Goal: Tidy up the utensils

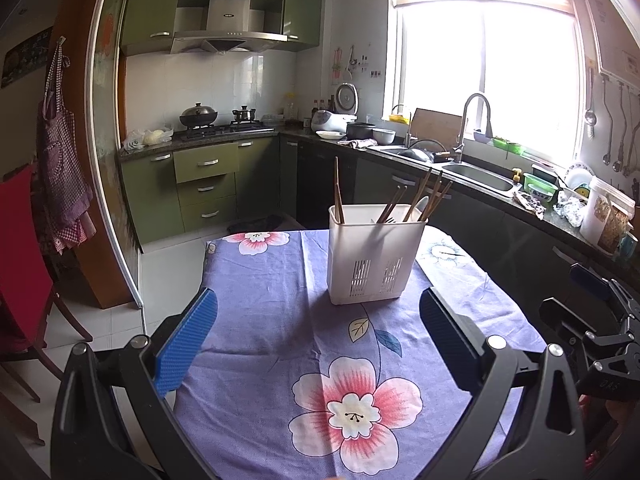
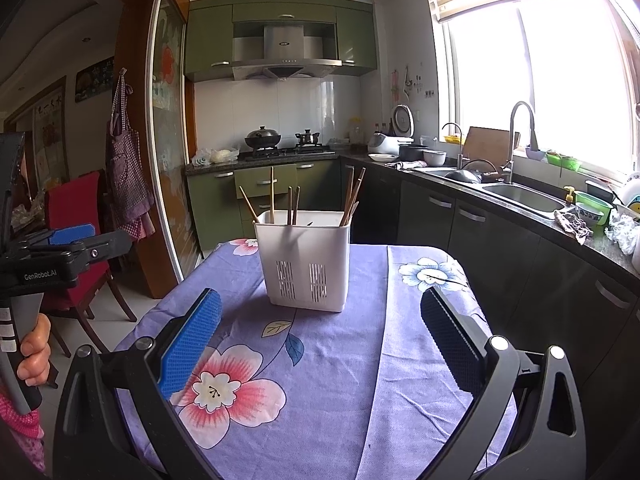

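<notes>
Both jaws wide apart, empty.

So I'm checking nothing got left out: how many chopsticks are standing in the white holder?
7 show in the right view: four in the holder's left side, three bunched at its right corner. Those overlap, so more may be hidden. A dark tip peeks between the groups; none lie on the tablecloth.

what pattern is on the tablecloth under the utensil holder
The purple cloth tablecloth has pink and white flowers; clearest in the left wrist view.

Both wrist views look forward over the table (image 1: 260, 280), sharing the utensil holder (image 1: 372, 256) and kitchen behind.
</notes>
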`<action>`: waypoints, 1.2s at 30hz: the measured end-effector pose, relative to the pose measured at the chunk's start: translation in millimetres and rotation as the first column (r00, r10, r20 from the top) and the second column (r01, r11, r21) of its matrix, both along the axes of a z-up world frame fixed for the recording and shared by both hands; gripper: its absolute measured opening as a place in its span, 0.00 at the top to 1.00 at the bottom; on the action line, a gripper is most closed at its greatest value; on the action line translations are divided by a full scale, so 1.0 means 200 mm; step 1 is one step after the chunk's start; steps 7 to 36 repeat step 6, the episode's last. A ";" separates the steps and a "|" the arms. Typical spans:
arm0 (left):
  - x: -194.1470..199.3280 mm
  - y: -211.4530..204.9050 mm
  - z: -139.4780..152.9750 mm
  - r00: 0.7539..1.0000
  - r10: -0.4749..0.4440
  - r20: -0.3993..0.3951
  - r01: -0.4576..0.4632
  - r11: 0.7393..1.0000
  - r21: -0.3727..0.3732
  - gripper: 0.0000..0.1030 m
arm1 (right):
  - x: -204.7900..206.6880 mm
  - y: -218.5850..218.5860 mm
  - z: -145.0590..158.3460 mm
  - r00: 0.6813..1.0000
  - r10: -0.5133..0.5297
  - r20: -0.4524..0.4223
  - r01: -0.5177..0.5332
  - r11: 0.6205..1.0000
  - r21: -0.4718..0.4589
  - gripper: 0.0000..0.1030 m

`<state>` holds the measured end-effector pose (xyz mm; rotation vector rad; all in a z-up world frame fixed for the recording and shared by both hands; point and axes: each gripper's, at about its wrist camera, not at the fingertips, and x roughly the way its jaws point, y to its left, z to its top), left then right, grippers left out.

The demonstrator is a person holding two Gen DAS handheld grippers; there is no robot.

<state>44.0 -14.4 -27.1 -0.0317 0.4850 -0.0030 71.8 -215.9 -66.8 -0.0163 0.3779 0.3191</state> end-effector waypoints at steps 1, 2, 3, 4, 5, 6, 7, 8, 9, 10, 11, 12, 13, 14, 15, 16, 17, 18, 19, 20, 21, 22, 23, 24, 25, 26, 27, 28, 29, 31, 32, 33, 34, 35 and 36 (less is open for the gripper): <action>0.01 0.01 -0.01 1.000 0.002 -0.011 -0.002 1.000 -0.006 0.07 | 0.00 0.00 0.00 1.000 -0.002 -0.003 0.002 1.000 0.001 0.04; 0.03 0.01 -0.02 1.000 0.005 -0.020 -0.005 1.000 -0.012 0.07 | 0.01 0.00 -0.01 1.000 -0.003 -0.006 0.003 1.000 0.001 0.04; 0.04 0.02 -0.03 1.000 0.009 -0.028 -0.010 1.000 -0.014 0.07 | 0.02 -0.01 -0.01 1.000 -0.005 -0.007 0.005 1.000 0.001 0.04; 0.06 0.03 -0.05 0.999 0.015 -0.037 -0.016 1.000 -0.014 0.07 | 0.02 -0.01 -0.01 1.000 -0.007 -0.009 0.007 1.000 0.000 0.04; 0.07 0.03 -0.06 0.999 0.026 -0.043 -0.026 1.000 -0.011 0.07 | 0.03 -0.01 -0.02 1.000 -0.007 -0.011 0.007 1.000 0.000 0.04; 0.09 0.04 -0.07 0.998 0.039 -0.046 -0.039 0.999 -0.004 0.07 | 0.03 -0.01 -0.02 1.000 -0.009 -0.013 0.009 1.000 -0.001 0.04; 0.09 0.04 -0.07 0.998 0.039 -0.046 -0.039 0.999 -0.004 0.07 | 0.03 -0.01 -0.02 1.000 -0.009 -0.013 0.009 1.000 -0.001 0.04; 0.09 0.04 -0.07 0.998 0.039 -0.046 -0.039 0.999 -0.004 0.07 | 0.03 -0.01 -0.02 1.000 -0.009 -0.013 0.009 1.000 -0.001 0.04; 0.09 0.04 -0.07 0.998 0.039 -0.046 -0.039 0.999 -0.004 0.07 | 0.03 -0.01 -0.02 1.000 -0.009 -0.013 0.009 1.000 -0.001 0.04; 0.09 0.04 -0.07 0.998 0.039 -0.046 -0.039 0.999 -0.004 0.07 | 0.03 -0.01 -0.02 1.000 -0.009 -0.013 0.009 1.000 -0.001 0.04; 0.09 0.04 -0.07 0.998 0.039 -0.046 -0.039 0.999 -0.004 0.07 | 0.03 -0.01 -0.02 1.000 -0.009 -0.013 0.009 1.000 -0.001 0.04; 0.09 0.04 -0.07 0.998 0.039 -0.046 -0.039 0.999 -0.004 0.07 | 0.03 -0.01 -0.02 1.000 -0.009 -0.013 0.009 1.000 -0.001 0.04; 0.09 0.04 -0.07 0.998 0.039 -0.046 -0.039 0.999 -0.004 0.07 | 0.03 -0.01 -0.02 1.000 -0.009 -0.013 0.009 1.000 -0.001 0.04; 0.09 0.04 -0.07 0.998 0.039 -0.046 -0.039 0.999 -0.004 0.07 | 0.03 -0.01 -0.02 1.000 -0.009 -0.013 0.009 1.000 -0.001 0.04; 0.09 0.04 -0.07 0.998 0.039 -0.046 -0.039 0.999 -0.004 0.07 | 0.03 -0.01 -0.02 1.000 -0.009 -0.013 0.009 1.000 -0.001 0.04; 0.09 0.04 -0.07 0.998 0.039 -0.046 -0.039 0.999 -0.004 0.07 | 0.03 -0.01 -0.02 1.000 -0.009 -0.013 0.009 1.000 -0.001 0.04; 0.09 0.04 -0.07 0.998 0.039 -0.046 -0.039 0.999 -0.004 0.07 | 0.03 -0.01 -0.02 1.000 -0.009 -0.013 0.009 1.000 -0.001 0.04; 0.09 0.04 -0.07 0.998 0.039 -0.046 -0.039 0.999 -0.004 0.07 | 0.03 -0.01 -0.02 1.000 -0.009 -0.013 0.009 1.000 -0.001 0.04; 0.09 0.04 -0.07 0.998 0.039 -0.046 -0.039 0.999 -0.004 0.07 | 0.03 -0.01 -0.02 1.000 -0.009 -0.013 0.009 1.000 -0.001 0.04; 0.09 0.04 -0.07 0.998 0.039 -0.046 -0.039 0.999 -0.004 0.07 | 0.03 -0.01 -0.02 1.000 -0.009 -0.013 0.009 1.000 -0.001 0.04; 0.09 0.04 -0.07 0.998 0.039 -0.046 -0.039 0.999 -0.004 0.07 | 0.03 -0.01 -0.02 1.000 -0.009 -0.013 0.009 1.000 -0.001 0.04; 0.09 0.04 -0.07 0.998 0.039 -0.046 -0.039 0.999 -0.004 0.07 | 0.03 -0.01 -0.02 1.000 -0.009 -0.013 0.009 1.000 -0.001 0.04; 0.09 0.04 -0.07 0.998 0.039 -0.046 -0.039 0.999 -0.004 0.07 | 0.03 -0.01 -0.02 1.000 -0.009 -0.013 0.009 1.000 -0.001 0.04; 0.09 0.04 -0.07 0.998 0.039 -0.046 -0.039 0.999 -0.004 0.07 | 0.03 -0.01 -0.02 1.000 -0.009 -0.013 0.009 1.000 -0.001 0.04; 0.09 0.04 -0.07 0.998 0.039 -0.046 -0.039 0.999 -0.004 0.07 | 0.03 -0.01 -0.02 1.000 -0.009 -0.013 0.009 1.000 -0.001 0.04; 0.09 0.04 -0.07 0.998 0.039 -0.046 -0.039 0.999 -0.004 0.07 | 0.03 -0.01 -0.02 1.000 -0.009 -0.013 0.009 1.000 -0.001 0.04; 0.09 0.04 -0.07 0.998 0.039 -0.046 -0.039 0.999 -0.004 0.07 | 0.03 -0.01 -0.02 1.000 -0.009 -0.013 0.009 1.000 -0.001 0.04; 0.09 0.04 -0.07 0.998 0.039 -0.046 -0.039 0.999 -0.004 0.07 | 0.03 -0.01 -0.02 1.000 -0.009 -0.013 0.009 1.000 -0.001 0.04; 0.09 0.04 -0.07 0.998 0.039 -0.046 -0.039 0.999 -0.004 0.07 | 0.03 -0.01 -0.02 1.000 -0.009 -0.013 0.009 1.000 -0.001 0.04; 0.09 0.04 -0.07 0.998 0.039 -0.046 -0.039 0.999 -0.004 0.07 | 0.03 -0.01 -0.02 1.000 -0.009 -0.013 0.009 1.000 -0.001 0.04; 0.09 0.04 -0.07 0.998 0.039 -0.046 -0.039 0.999 -0.004 0.07 | 0.03 -0.01 -0.02 1.000 -0.009 -0.013 0.009 1.000 -0.001 0.04; 0.09 0.04 -0.07 0.998 0.039 -0.046 -0.039 0.999 -0.004 0.07 | 0.03 -0.01 -0.02 1.000 -0.009 -0.013 0.009 1.000 -0.001 0.04; 0.09 0.04 -0.07 0.998 0.039 -0.046 -0.039 0.999 -0.004 0.07 | 0.03 -0.01 -0.02 1.000 -0.009 -0.013 0.009 1.000 -0.001 0.04; 0.09 0.04 -0.07 0.998 0.039 -0.046 -0.039 0.999 -0.004 0.07 | 0.03 -0.01 -0.02 1.000 -0.009 -0.013 0.009 1.000 -0.001 0.04; 0.09 0.04 -0.07 0.998 0.039 -0.046 -0.039 0.999 -0.004 0.07 | 0.03 -0.01 -0.02 1.000 -0.009 -0.013 0.009 1.000 -0.001 0.04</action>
